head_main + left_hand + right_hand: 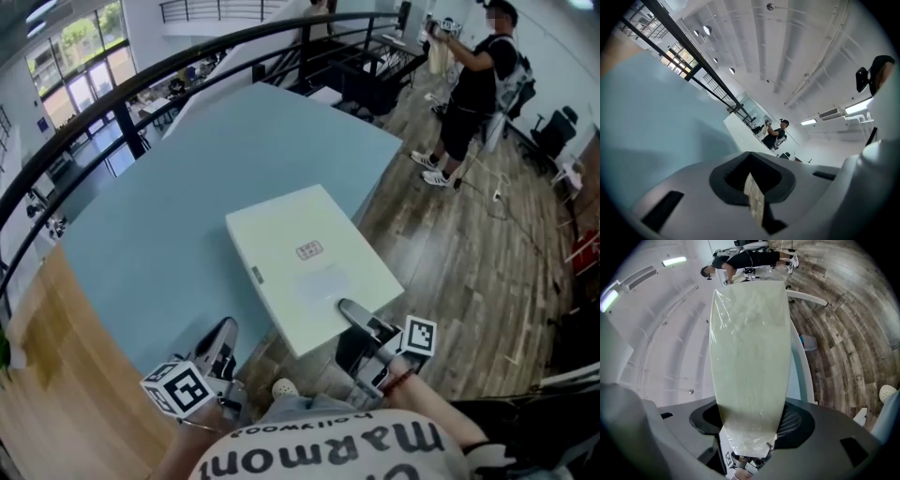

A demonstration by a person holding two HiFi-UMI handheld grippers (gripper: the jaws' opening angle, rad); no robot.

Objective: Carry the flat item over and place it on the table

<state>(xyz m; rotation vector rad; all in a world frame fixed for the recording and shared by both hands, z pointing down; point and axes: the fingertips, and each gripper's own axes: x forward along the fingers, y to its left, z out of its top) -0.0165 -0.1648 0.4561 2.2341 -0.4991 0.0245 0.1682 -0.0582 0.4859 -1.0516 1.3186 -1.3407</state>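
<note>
My right claw (353, 316) was clamped on the near end of the plastic-wrapped cream box (309, 267), which overhung the blue table's (187, 206) near edge. My left claw (221, 349) sat closed and empty. The box was best kept level, taken further in, then lowered.

The right gripper (356, 317) covers one corner of the box (309, 258), and how far its lower jaw reaches underneath is hidden. Whether the box's far part rests on the table (178, 216) ahead of that gripper or hangs just above it cannot be told. The label (309, 250) on the box is too small to read. In the left gripper (753, 187) a pale strip (754, 201) shows between the jaws, too blurred to name; whether they meet is unclear. What the person (473, 84) far ahead holds is too small to tell.
</note>
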